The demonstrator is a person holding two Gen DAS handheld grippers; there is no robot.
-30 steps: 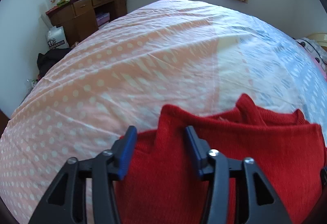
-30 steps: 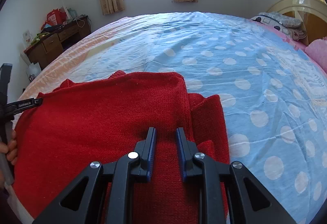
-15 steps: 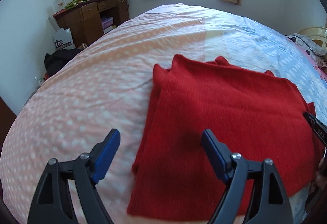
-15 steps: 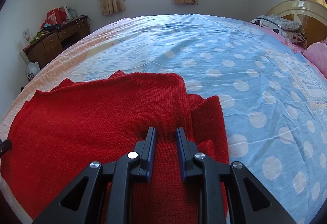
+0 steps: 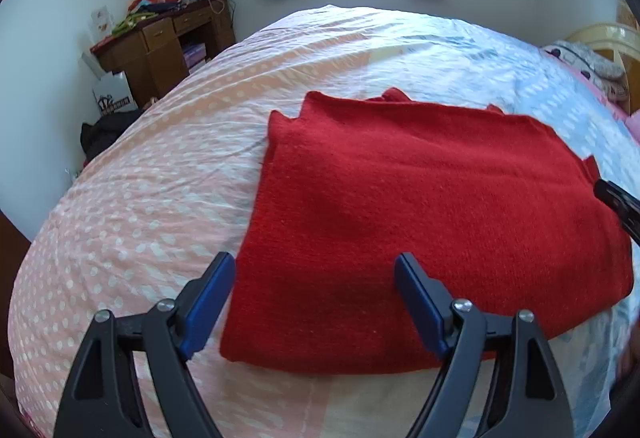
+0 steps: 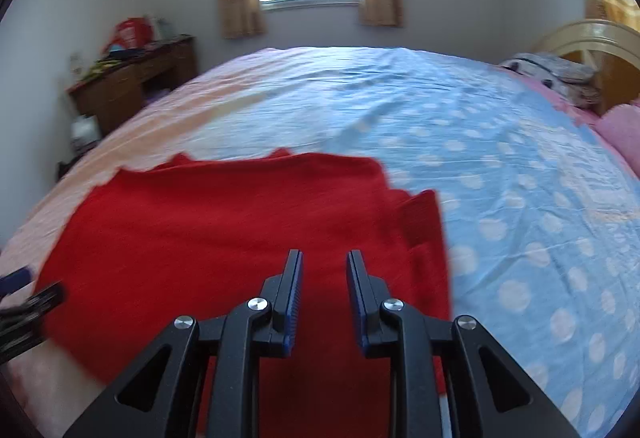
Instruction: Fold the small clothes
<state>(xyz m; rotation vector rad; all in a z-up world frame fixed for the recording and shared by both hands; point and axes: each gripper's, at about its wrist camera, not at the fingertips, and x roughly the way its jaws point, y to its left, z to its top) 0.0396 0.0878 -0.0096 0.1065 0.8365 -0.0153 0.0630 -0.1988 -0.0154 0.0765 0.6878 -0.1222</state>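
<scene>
Red sweater lay folded flat on the dotted bedsheet.
I held my left gripper spread wide above its near edge; my right gripper stood narrowly apart, pinching nothing.

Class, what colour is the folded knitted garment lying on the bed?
Plain red, with no pattern. The garment shows best in the left wrist view.

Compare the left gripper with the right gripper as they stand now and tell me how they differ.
The left gripper has its jaws spread wide; the right gripper has them drawn close together with only a narrow gap. The left gripper sits over the left edge of the red sweater, one finger above the bedsheet; the right gripper sits fully over the sweater, near its right side. Both have black frames and blue pads, and neither grips any cloth.
</scene>
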